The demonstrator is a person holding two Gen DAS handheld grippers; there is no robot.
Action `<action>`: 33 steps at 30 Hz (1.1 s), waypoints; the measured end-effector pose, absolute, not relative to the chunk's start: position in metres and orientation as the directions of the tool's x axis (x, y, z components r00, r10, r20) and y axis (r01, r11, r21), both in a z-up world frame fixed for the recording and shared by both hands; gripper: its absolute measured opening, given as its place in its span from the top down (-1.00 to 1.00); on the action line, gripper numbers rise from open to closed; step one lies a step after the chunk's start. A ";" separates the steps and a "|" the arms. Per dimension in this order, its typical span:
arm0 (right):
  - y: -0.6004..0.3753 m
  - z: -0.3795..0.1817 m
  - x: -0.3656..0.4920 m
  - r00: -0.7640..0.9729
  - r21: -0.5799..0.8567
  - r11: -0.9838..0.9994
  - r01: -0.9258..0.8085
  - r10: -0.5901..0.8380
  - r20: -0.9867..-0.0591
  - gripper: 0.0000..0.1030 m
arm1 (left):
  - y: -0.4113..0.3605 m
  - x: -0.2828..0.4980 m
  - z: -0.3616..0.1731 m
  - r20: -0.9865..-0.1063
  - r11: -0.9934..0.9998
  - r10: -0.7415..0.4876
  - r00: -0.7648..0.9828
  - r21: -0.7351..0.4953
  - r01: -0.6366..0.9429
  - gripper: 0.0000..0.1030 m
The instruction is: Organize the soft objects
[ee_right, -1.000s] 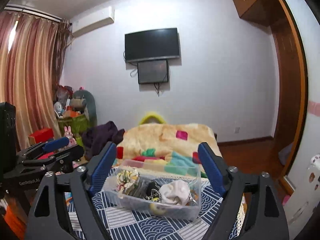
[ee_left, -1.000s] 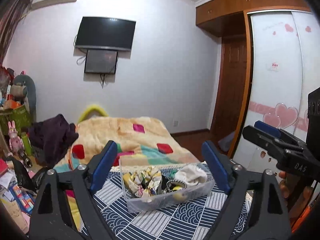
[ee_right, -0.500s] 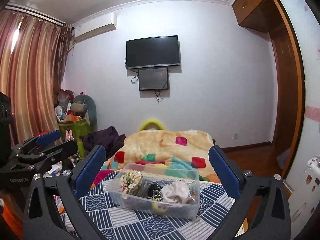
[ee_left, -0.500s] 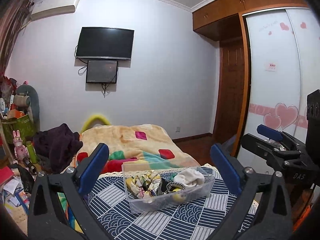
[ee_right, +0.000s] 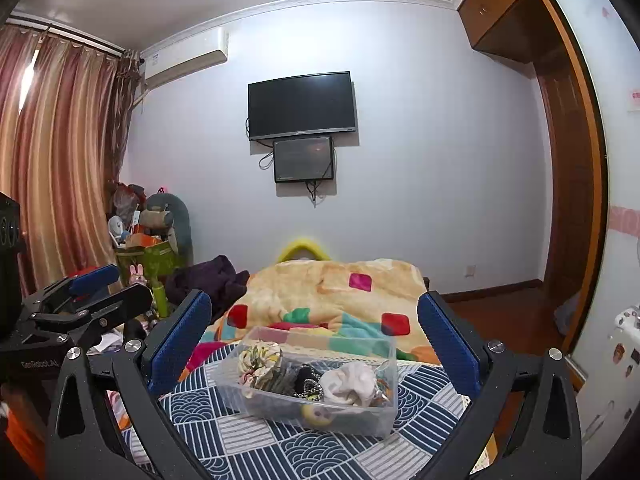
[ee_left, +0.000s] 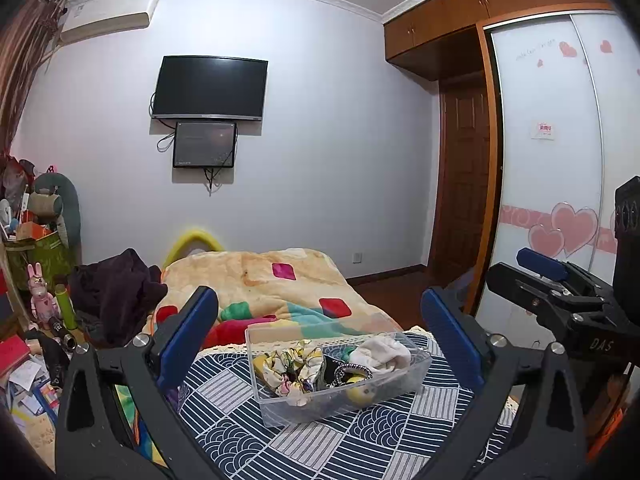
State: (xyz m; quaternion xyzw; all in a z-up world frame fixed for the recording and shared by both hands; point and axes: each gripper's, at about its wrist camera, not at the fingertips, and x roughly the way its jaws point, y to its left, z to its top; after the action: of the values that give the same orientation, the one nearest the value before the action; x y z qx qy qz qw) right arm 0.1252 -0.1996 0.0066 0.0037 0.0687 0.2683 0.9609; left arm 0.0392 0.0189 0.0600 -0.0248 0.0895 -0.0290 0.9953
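Left wrist view: left gripper [ee_left: 320,336] spread wide, holding nothing; right gripper [ee_right: 314,334] likewise. Soft objects [ee_left: 320,368] heaped in clear bin [ee_left: 344,404] on patterned cloth [ee_left: 248,396]. Stage unclear, sorted or pending. Advice: pinch fabric bulk, avoid bin walls.

I see the clear plastic bin [ee_left: 338,376] low in the centre of both frames, on the navy and white patterned cloth [ee_left: 320,444]. In it, a floral fabric scrunchie [ee_left: 292,366] lies toward the left and a white bundled cloth [ee_left: 382,354] toward the right. Behind the bin, mid-frame, is the peach blanket with coloured squares [ee_left: 260,276]. A dark heap of clothing [ee_left: 116,292] lies left of that blanket. The black wall-mounted television [ee_left: 210,88] sits upper centre, with a smaller dark screen [ee_left: 204,144] directly below it. The wooden wardrobe with sliding panels [ee_left: 544,160] fills the right of the left wrist frame.
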 end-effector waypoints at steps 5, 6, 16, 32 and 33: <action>-0.200 0.007 0.124 0.846 0.046 0.856 -0.516 0.517 -0.129 -1.00 | 0.017 0.039 0.059 -0.177 0.998 -0.059 0.982 -0.048 0.051 -1.00; -0.200 0.007 0.125 0.846 0.046 0.855 -0.516 0.518 -0.130 -1.00 | 0.017 0.039 0.058 -0.177 0.997 -0.060 0.982 -0.048 0.052 -1.00; -0.200 0.007 0.125 0.846 0.045 0.856 -0.516 0.517 -0.131 -1.00 | 0.015 0.040 0.059 -0.178 0.998 -0.055 0.983 -0.042 0.048 -1.00; -0.201 0.008 0.120 0.847 0.046 0.857 -0.514 0.515 -0.130 -1.00 | 0.017 0.039 0.058 -0.183 0.996 -0.077 0.980 -0.057 0.068 -1.00; -0.201 0.008 0.120 0.847 0.046 0.856 -0.515 0.516 -0.130 -1.00 | 0.016 0.039 0.058 -0.183 0.996 -0.076 0.980 -0.057 0.067 -1.00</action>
State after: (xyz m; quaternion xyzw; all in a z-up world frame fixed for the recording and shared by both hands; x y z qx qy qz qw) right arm 0.1197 -0.2008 0.0085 0.0048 0.0692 0.2682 0.9609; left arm 0.0394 0.0165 0.0583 -0.0254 0.0928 -0.0359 0.9947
